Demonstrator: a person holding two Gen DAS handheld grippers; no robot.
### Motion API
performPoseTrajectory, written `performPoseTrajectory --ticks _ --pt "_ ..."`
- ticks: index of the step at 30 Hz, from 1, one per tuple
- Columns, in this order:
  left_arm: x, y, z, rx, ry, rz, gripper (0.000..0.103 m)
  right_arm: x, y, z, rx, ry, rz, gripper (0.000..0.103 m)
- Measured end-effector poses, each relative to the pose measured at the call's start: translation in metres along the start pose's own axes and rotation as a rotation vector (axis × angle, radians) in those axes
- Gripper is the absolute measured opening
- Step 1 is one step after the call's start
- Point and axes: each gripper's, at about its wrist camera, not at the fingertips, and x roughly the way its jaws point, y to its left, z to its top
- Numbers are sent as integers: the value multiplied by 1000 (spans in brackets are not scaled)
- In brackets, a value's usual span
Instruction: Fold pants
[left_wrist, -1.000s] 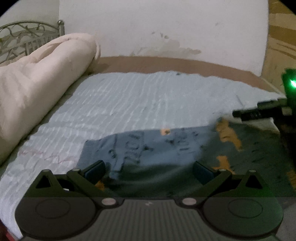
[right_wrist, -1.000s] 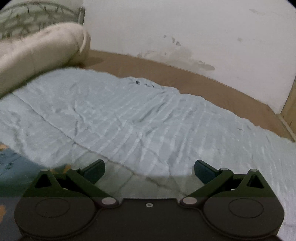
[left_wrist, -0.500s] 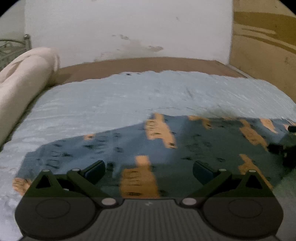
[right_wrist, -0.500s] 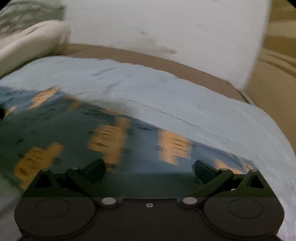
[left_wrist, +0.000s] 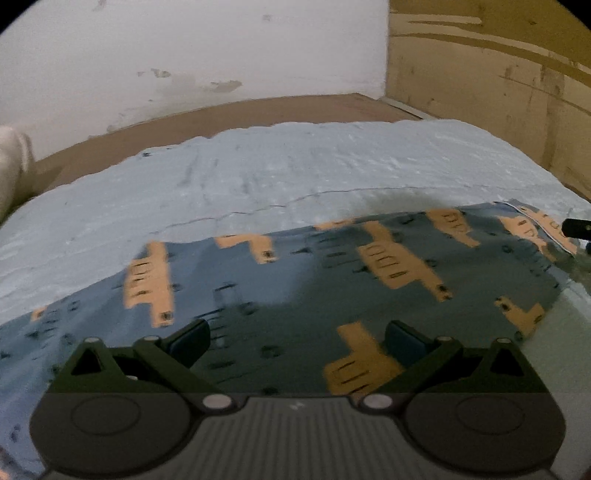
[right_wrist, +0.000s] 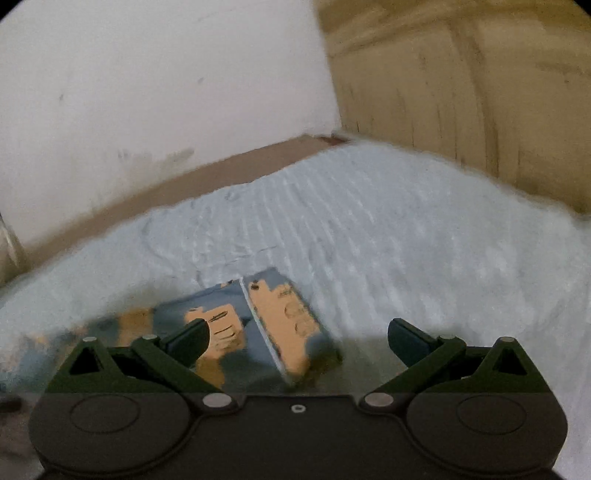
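**Both grippers spread over pants, nothing gripped yet**

Pants (left_wrist: 295, 302): dark blue-grey fabric w/ orange block print, lying flat on the pale blue ribbed bedsheet (left_wrist: 295, 177). Task looks early, no fold visible, cloth spread out in one layer as far as I can tell.

L gripper (left_wrist: 297, 341): fingers wide apart, holding nothing. Cloth sits directly under and ahead of the fingers, running out past both tips to left and right. So the long axis lies roughly crosswise to the L fingers. Far edge of the cloth is just ahead; bare sheet beyond.

R gripper (right_wrist: 299, 341): fingers also spread, empty. Here the pants (right_wrist: 258, 325) show as an end w/ a pale seam/hem line, between the fingers and biased toward the left fingertip; under the right fingertip only sheet. Can't tell if it's waistband or leg cuff, too blurred.

Key relation, my read: R is at one end of the garment, L over the middle. R is nearer an edge it can pinch.

View diff: L view gives the full spread plus a dark bit of the other tool at far right edge. R view alone shows the hem end and corner.

Risk: thin fabric, pinch may take the sheet too.
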Motion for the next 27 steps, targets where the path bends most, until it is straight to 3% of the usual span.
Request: performPoseTrajectory --ticks 3,5,10,13,18,21,23,25,27 --pt "13 -10 3 7 20 -10 103 -1 -16 -8 137 74 126 102" --pt "20 -15 4 9 23 -17 103 -3 -16 -13 142 83 165 102" --pt "28 -19 10 24 26 -18 103 8 -11 -10 144 99 202 102" --pt "28 -15 10 8 31 -30 103 13 -17 -9 243 75 196 100" --pt "25 -8 16 -30 27 -53 103 20 -22 -5 380 13 164 79" --pt "20 -4 20 -31 7 -63 103 21 -22 -6 390 7 139 54" --pt "17 -2 22 -30 1 -57 103 21 -20 -5 376 13 102 28" --pt "14 3 24 -52 -5 -67 103 21 -15 -4 342 20 63 19" --pt "10 10 26 -80 -2 -91 103 20 -5 -1 268 17 34 17"
